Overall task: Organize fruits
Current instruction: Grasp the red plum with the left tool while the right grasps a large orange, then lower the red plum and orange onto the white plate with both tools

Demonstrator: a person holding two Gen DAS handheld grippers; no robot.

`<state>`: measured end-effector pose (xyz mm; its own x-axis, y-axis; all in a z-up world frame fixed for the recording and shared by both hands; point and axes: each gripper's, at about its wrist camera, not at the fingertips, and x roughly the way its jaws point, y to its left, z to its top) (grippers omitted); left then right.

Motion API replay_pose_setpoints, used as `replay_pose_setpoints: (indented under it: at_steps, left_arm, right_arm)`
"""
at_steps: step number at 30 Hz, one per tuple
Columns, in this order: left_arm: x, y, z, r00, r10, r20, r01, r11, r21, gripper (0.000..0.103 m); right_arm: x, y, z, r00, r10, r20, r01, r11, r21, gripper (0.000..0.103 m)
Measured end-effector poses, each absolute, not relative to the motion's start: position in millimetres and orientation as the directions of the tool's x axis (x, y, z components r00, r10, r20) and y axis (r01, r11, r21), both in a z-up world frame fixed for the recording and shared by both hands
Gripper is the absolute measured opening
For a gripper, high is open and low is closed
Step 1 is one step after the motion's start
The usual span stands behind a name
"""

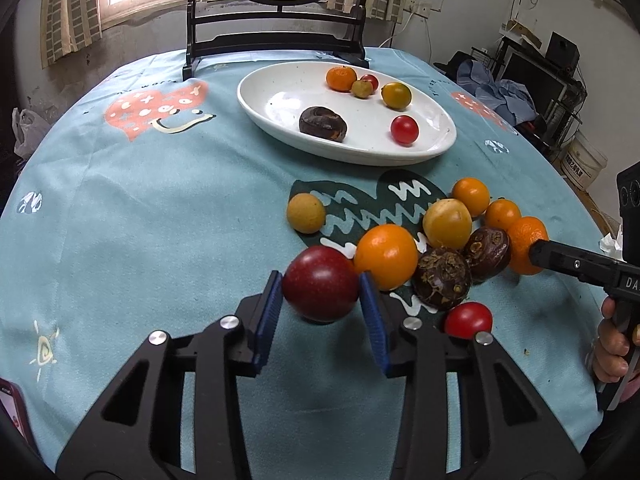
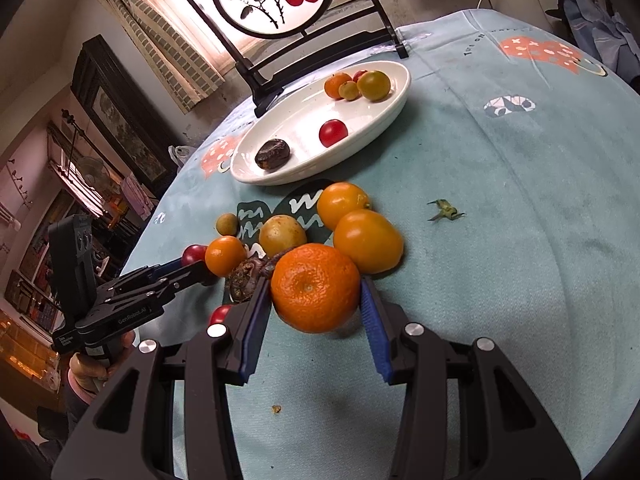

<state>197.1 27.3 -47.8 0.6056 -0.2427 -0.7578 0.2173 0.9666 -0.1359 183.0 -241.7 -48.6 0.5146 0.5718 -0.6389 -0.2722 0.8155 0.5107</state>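
My left gripper is shut on a dark red plum, just above the blue tablecloth. My right gripper is shut on a rough-skinned mandarin; it also shows in the left wrist view. Loose fruit lies in a cluster between them: an orange, a yellow fruit, two dark brown fruits, small oranges, a cherry tomato and a longan. A white oval plate farther back holds several fruits.
A black-framed round painted screen stands behind the plate at the table's far edge. A green stem scrap lies on the cloth to the right. A red-cased phone sits at the near left edge.
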Motion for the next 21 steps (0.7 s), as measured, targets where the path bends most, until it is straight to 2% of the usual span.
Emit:
replay_pose_setpoints:
  at_steps: [8, 14, 21]
  left_arm:
    - [186.6, 31.0, -35.2, 0.645, -0.274, -0.714, 0.227, 0.96, -0.163, 0.04]
    - [198.3, 33.6, -14.3, 0.679, -0.328, -0.656, 0.211, 0.944, -0.254, 0.04]
    - [252.5, 14.2, 5.9, 0.729, -0.267, -0.631, 0.154, 0.961, -0.228, 0.04]
  right_arm:
    - [176.7, -241.9, -38.4, 0.545, 0.604, -0.581, -0.316, 0.79, 0.525, 0.045]
    - [189.6, -231.8, -19.9, 0.563, 0.626, -0.539, -0.351, 0.772, 0.53, 0.045]
    - [252.9, -208.3, 1.9, 0.667, 0.5, -0.552, -0.3, 0.859, 0.416, 0.045]
